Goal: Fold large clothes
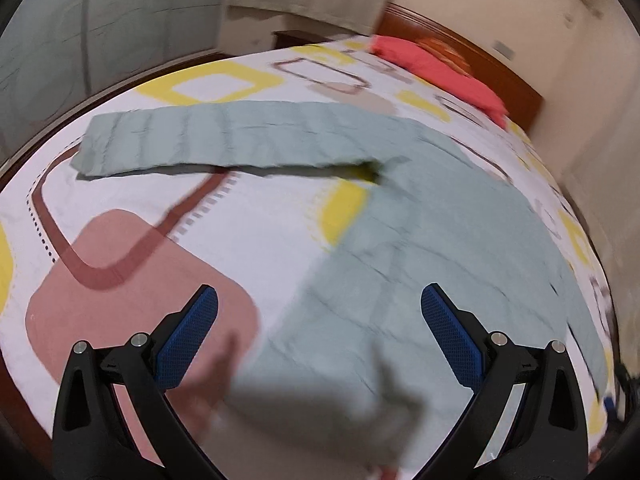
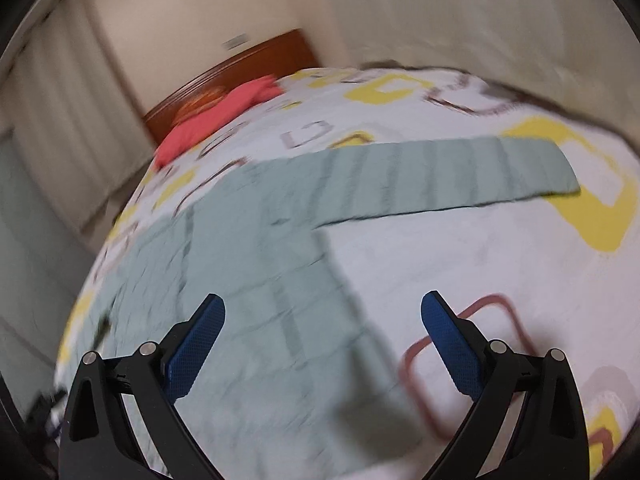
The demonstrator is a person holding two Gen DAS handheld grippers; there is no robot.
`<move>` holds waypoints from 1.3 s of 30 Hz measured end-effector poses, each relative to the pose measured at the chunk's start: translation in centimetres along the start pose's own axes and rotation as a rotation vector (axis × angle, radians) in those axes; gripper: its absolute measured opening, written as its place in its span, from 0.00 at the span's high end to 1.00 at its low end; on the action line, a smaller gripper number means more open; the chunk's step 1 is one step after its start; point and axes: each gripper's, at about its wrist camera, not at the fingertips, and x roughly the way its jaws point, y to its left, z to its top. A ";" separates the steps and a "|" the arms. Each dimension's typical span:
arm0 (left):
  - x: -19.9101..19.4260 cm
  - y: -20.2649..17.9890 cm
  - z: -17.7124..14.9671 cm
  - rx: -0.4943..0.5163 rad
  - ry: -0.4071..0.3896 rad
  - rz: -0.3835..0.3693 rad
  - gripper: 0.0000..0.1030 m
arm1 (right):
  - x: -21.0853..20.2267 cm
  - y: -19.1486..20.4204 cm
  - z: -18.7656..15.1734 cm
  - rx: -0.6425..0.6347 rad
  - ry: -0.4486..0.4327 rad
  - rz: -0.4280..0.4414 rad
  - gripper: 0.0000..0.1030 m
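Note:
A large pale green long-sleeved garment [image 1: 420,248] lies spread flat on the bed, one sleeve [image 1: 224,140] stretched out to the left. My left gripper [image 1: 320,320] is open and empty above its lower left edge. In the right wrist view the same garment [image 2: 248,264] lies with its other sleeve [image 2: 440,172] stretched to the right. My right gripper [image 2: 322,328] is open and empty above the garment's lower right edge. Both views are motion-blurred.
The bed has a white cover [image 1: 248,232] with yellow, pink and brown squares. A red pillow [image 1: 436,68] lies by the wooden headboard [image 1: 472,52] at the far end. The pillow [image 2: 224,108] also shows in the right view. Walls and curtains surround the bed.

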 end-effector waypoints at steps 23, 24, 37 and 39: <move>6.5 8.5 3.6 -0.353 -0.081 0.100 0.13 | 6.2 -22.8 6.8 0.675 -0.267 0.051 0.33; 6.5 8.4 3.6 -0.344 -0.088 0.110 0.13 | 6.2 -23.0 6.9 0.673 -0.280 0.047 0.34; 6.6 10.0 4.2 -0.350 -0.117 0.158 0.13 | 4.7 -14.7 9.9 0.378 -0.292 0.050 0.87; 6.6 10.1 4.2 -0.339 -0.123 0.154 0.13 | 5.0 -11.2 10.3 0.303 -0.280 0.071 0.87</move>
